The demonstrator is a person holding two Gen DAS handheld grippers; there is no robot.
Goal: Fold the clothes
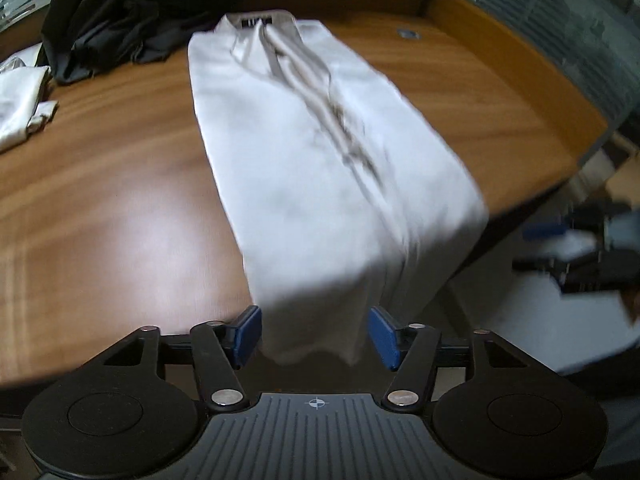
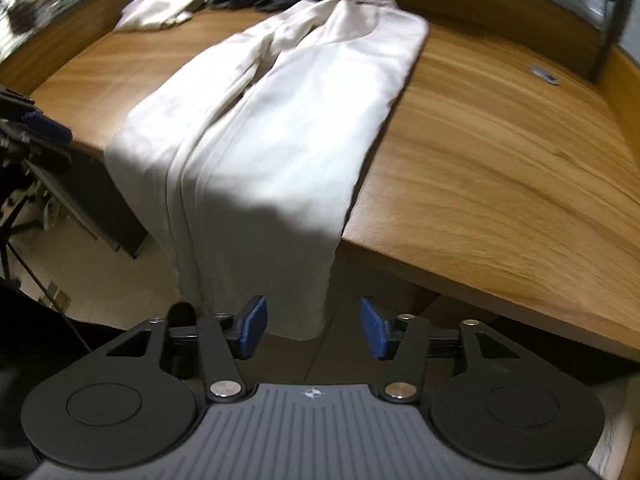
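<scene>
The shirt (image 1: 320,168) lies lengthwise on the table (image 1: 120,200), hem hanging over the 6 o'clock edge. It appears light, limp and slippery; grip the hem corners. Left gripper (image 1: 316,334) and right gripper (image 2: 314,326) are both released, straddling the hem.

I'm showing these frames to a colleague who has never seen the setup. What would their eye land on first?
The long white shirt folded into a narrow strip dominates, running down the wooden table with its bottom end hanging over the near edge. The left gripper and right gripper wait open at that hanging end, blue pads apart. Behind the collar lies a dark heap of clothes.
</scene>
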